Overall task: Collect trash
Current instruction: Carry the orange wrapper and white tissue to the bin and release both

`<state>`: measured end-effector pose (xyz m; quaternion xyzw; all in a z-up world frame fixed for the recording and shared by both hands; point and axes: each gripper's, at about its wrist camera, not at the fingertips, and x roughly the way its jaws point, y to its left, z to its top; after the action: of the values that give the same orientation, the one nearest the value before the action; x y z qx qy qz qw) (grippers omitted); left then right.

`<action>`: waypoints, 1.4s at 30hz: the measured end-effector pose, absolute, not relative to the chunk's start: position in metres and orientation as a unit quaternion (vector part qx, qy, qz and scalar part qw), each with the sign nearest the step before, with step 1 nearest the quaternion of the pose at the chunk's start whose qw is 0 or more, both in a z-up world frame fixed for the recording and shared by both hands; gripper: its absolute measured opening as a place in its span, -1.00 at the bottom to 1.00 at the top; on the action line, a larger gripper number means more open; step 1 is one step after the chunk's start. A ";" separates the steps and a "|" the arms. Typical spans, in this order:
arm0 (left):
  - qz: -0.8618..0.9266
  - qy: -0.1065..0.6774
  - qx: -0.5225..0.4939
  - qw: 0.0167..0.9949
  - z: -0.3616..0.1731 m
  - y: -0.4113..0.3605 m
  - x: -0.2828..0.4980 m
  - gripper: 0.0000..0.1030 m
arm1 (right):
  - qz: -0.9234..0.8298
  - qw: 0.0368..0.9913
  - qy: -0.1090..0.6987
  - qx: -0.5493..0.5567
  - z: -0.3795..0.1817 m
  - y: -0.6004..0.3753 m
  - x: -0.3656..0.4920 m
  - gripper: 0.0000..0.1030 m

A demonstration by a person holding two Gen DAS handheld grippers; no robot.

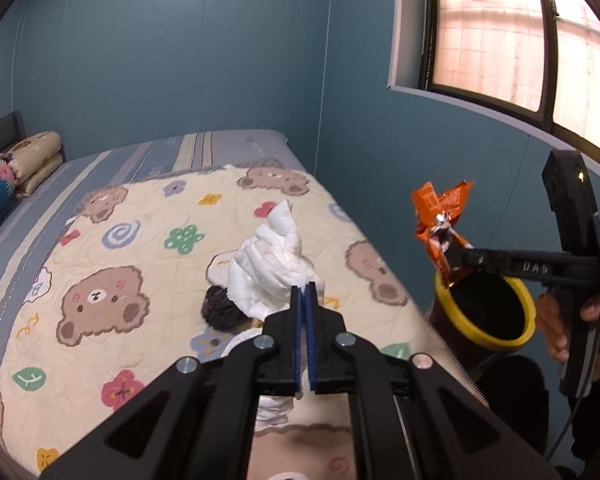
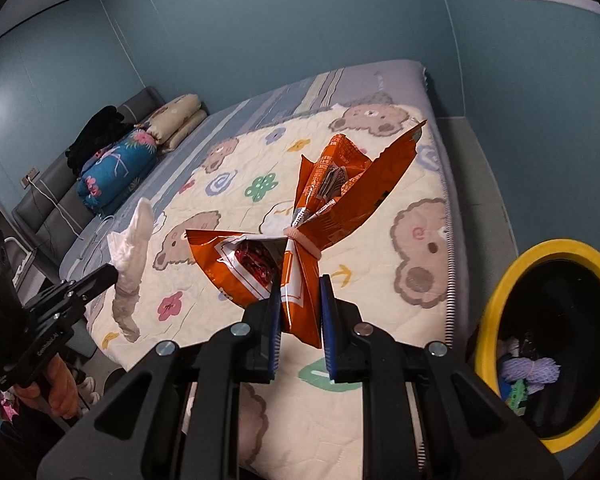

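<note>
My left gripper (image 1: pixel 304 290) is shut on a crumpled white tissue (image 1: pixel 272 264) and holds it above the bed; the tissue also shows in the right wrist view (image 2: pixel 134 248). My right gripper (image 2: pixel 300 284) is shut on an orange snack wrapper (image 2: pixel 324 208), tied in the middle with a band. In the left wrist view the wrapper (image 1: pixel 440 220) hangs just above the rim of a black bin with a yellow rim (image 1: pixel 486 312). The bin (image 2: pixel 500 292) stands beside the bed at the right and holds some trash.
The bed has a cream quilt with bears and flowers (image 1: pixel 108 280). A dark fuzzy object (image 1: pixel 220 312) lies on the quilt under the tissue. Folded bedding (image 2: pixel 140 148) sits at the headboard. Blue walls and a window (image 1: pixel 500 32) lie beyond.
</note>
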<state>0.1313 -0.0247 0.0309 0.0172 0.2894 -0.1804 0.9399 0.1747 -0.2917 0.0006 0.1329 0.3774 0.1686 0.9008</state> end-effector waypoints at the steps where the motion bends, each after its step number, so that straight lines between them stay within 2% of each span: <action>1: -0.183 0.286 0.017 0.940 0.033 -0.029 0.130 -0.96 | 0.166 0.903 0.373 0.133 0.003 -0.297 0.172 -0.68; 24: -0.264 0.230 0.050 0.935 0.071 -0.128 0.128 -0.96 | 0.083 0.938 0.302 0.152 0.028 -0.384 0.134 -0.67; 42: -0.340 0.234 0.080 0.907 0.060 -0.224 0.144 -0.96 | 0.000 0.942 0.285 0.177 0.012 -0.449 0.125 -0.67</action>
<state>0.1435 -0.2239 0.0602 0.0796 0.2341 -0.3402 0.9073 0.1255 -0.4488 0.0116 0.1773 0.2854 -0.0004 0.9419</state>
